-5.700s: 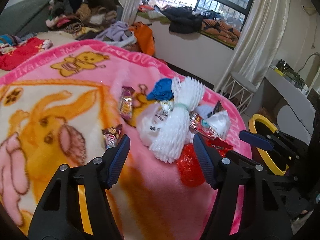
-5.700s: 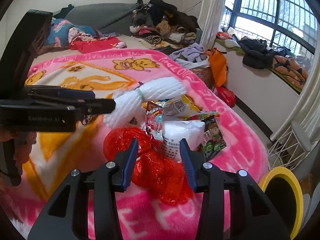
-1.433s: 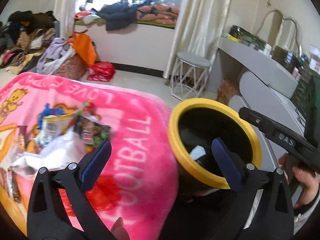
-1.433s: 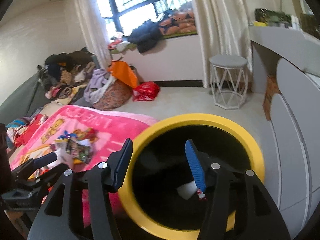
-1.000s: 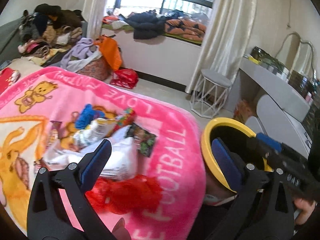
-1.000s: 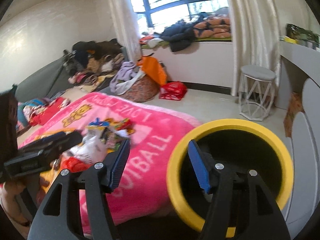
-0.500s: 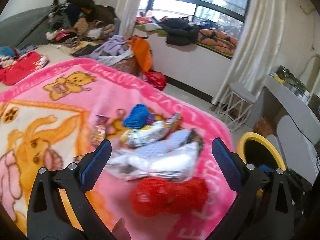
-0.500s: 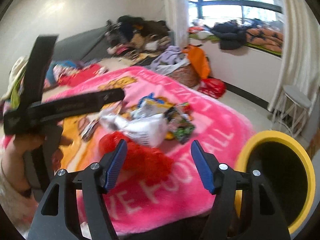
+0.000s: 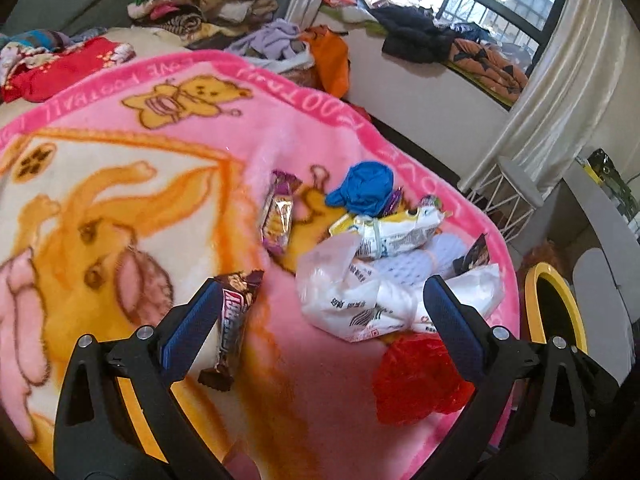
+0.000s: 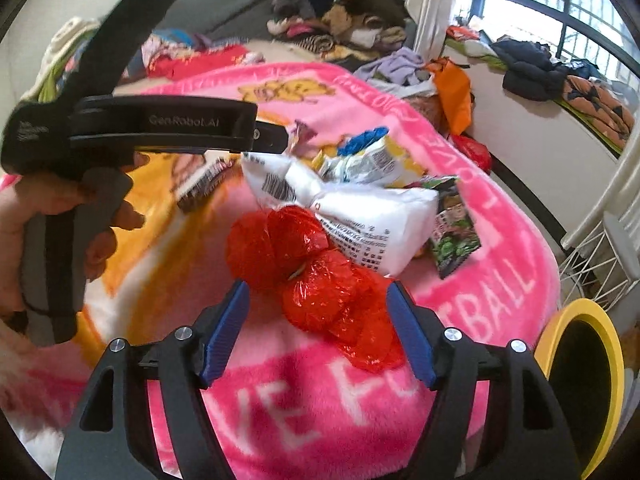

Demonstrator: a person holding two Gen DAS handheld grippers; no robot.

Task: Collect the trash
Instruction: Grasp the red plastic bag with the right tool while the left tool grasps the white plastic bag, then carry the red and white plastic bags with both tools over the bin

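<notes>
Trash lies in a pile on the pink blanket [image 9: 304, 412]: a white plastic bag [image 9: 372, 304], a red crumpled bag [image 9: 416, 376], a yellow-white snack bag [image 9: 392, 230], a blue wad [image 9: 364, 188], and two candy wrappers [image 9: 234, 320] [image 9: 278, 216]. My left gripper [image 9: 320, 320] is open above the blanket before the pile, its left finger beside the brown wrapper. My right gripper [image 10: 318, 330] is open, its fingers either side of the red bag [image 10: 316, 276]. The white bag [image 10: 360, 208] lies behind. The yellow-rimmed bin [image 10: 580, 392] stands at the right.
The bin also shows in the left wrist view [image 9: 556, 312] past the bed's edge. A white wire stool [image 9: 508, 196] stands by the curtain. Clothes [image 9: 208, 4] are heaped at the bed's far side. The left gripper's body [image 10: 160, 128] crosses the right wrist view.
Both grippers have swung from over the bin back to the bed and come down toward the trash pile. The white foam net seen earlier on the pile is gone.
</notes>
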